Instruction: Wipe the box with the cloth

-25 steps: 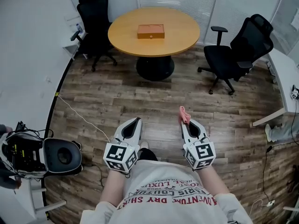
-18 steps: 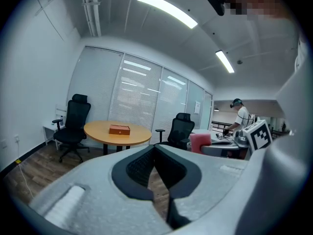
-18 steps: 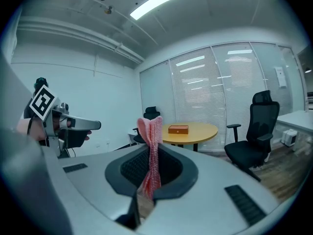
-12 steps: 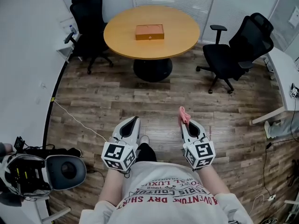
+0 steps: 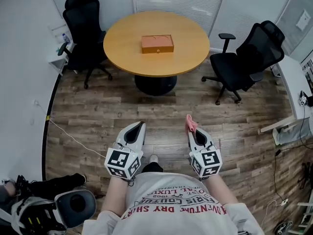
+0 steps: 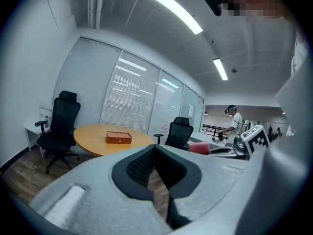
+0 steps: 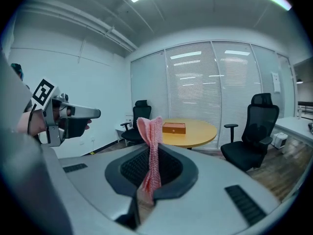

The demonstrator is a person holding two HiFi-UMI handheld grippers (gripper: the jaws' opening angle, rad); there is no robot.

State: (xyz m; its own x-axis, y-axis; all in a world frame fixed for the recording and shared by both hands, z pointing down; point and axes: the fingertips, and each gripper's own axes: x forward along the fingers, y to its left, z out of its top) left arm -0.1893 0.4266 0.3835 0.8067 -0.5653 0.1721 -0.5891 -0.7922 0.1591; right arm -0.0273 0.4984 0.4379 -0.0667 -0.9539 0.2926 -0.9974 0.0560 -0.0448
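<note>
My two grippers sit low in front of my body, well short of the round wooden table (image 5: 122, 45), with bare plank floor (image 5: 161, 106) between us. The orange box (image 5: 157, 43) lies flat near the middle of that table, far from both grippers.

My right gripper (image 5: 190, 131) has its jaws clamped on the pink cloth (image 5: 190, 123). From the head view the cloth is only a small pink tuft past the jaw tips. The right gripper view shows more: the cloth stands upright as a folded, ribbed strip pinched between the pads, and its top edge overlaps the near left edge of the table.

My left gripper (image 5: 142, 125) has its jaws together at the tips, with nothing held between them.

Black office chairs stand to the left of the table (image 5: 80, 23) and to its right (image 5: 252, 53). Only the left gripper view shows a person (image 6: 235, 121) standing far off to the right of the table.
</note>
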